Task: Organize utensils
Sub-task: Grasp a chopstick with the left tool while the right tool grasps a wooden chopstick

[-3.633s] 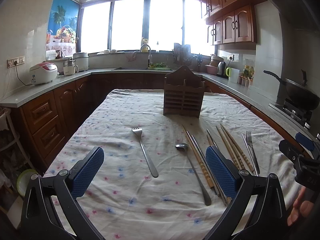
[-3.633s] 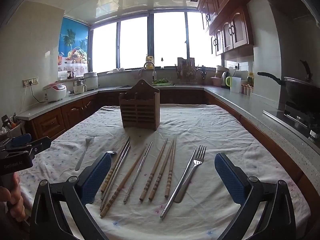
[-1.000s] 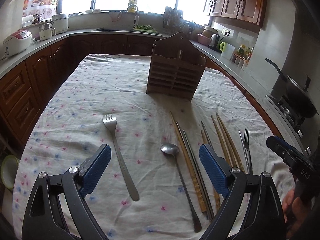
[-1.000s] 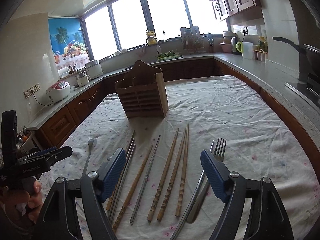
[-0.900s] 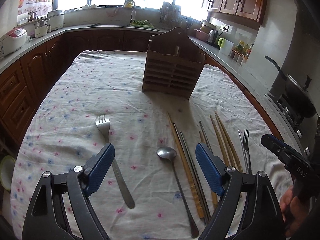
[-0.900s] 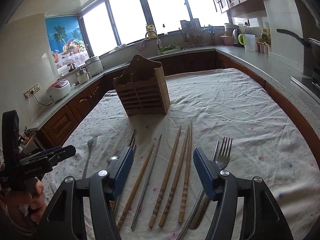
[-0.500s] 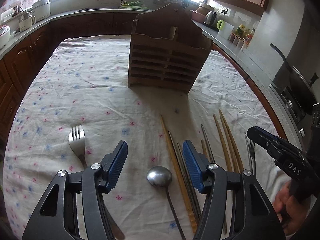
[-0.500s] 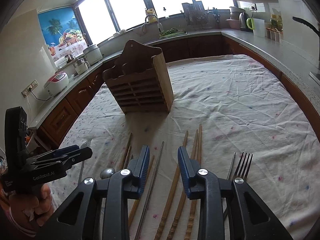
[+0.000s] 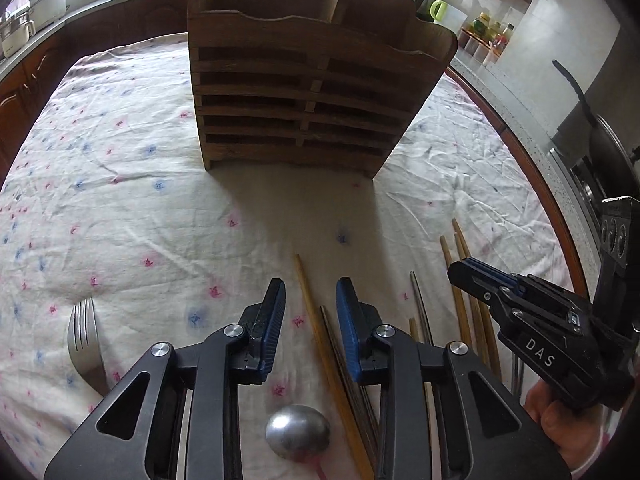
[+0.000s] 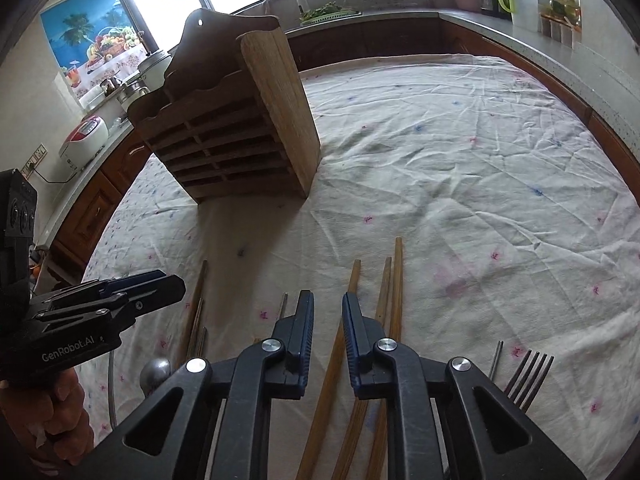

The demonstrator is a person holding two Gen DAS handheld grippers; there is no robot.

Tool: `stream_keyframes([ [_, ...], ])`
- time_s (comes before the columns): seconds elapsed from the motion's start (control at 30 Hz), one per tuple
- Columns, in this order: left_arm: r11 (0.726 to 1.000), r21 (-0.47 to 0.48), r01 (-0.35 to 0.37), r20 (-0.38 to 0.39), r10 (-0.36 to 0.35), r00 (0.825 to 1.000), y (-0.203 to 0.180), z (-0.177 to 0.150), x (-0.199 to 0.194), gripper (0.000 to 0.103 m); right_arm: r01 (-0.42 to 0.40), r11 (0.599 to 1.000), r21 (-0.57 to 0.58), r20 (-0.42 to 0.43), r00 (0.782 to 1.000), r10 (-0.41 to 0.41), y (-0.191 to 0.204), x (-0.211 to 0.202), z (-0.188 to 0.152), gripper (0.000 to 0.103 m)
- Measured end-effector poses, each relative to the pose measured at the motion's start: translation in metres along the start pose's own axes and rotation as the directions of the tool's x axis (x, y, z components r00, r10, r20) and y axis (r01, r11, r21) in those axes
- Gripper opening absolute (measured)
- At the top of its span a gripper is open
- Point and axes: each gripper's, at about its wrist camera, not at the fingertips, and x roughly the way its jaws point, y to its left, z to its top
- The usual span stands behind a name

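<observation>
A slatted wooden utensil holder point(image 9: 304, 92) point(image 10: 236, 140) stands upright on the flowered tablecloth point(image 9: 120, 200). In front of it lie wooden chopsticks point(image 9: 316, 320) point(image 10: 396, 300), metal chopsticks point(image 9: 420, 304), a spoon point(image 9: 298, 432) point(image 10: 155, 370) and two forks point(image 9: 84, 340) point(image 10: 528, 376). My left gripper point(image 9: 310, 292) hovers low over one wooden chopstick. Its jaws are closing, a narrow gap still shows, and the pads touch nothing. My right gripper point(image 10: 327, 308) hangs over another wooden chopstick point(image 10: 348, 300), jaws closing too, with nothing pressed between them. Each gripper shows at the edge of the other's view.
Wooden cabinets and a grey counter ring the table. A dark pan point(image 9: 600, 140) sits on the stove at the right, and a rice cooker point(image 10: 84, 136) on the left counter. A hand point(image 9: 560, 420) holds the right gripper's handle.
Both grippers have moved forward and down toward the chopsticks and the holder. Their jaws have narrowed from wide apart to a small gap.
</observation>
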Motion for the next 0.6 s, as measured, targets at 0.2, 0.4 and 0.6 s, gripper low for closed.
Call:
stream_keyframes([
  [0.2,0.999,0.032,-0.027,-0.039,0.028,0.999,-0.001,0.003,0.017,0.014,0.016,1.0,-0.016,-0.024,1.0,-0.016,-0.002,0.013,0.004,0.011],
  [0.4,0.995,0.088,-0.052,-0.008,0.053,0.999,-0.008,0.003,0.021,0.008,0.05,0.997,-0.063,-0.011,0.999,-0.051,0.006,0.018,0.006,0.012],
  [0.6,0.998,0.065,-0.02,0.001,0.02,1.0,-0.003,0.004,0.02,0.006,0.021,0.999,-0.043,-0.008,1.0,-0.021,0.004,0.017,0.007,0.007],
])
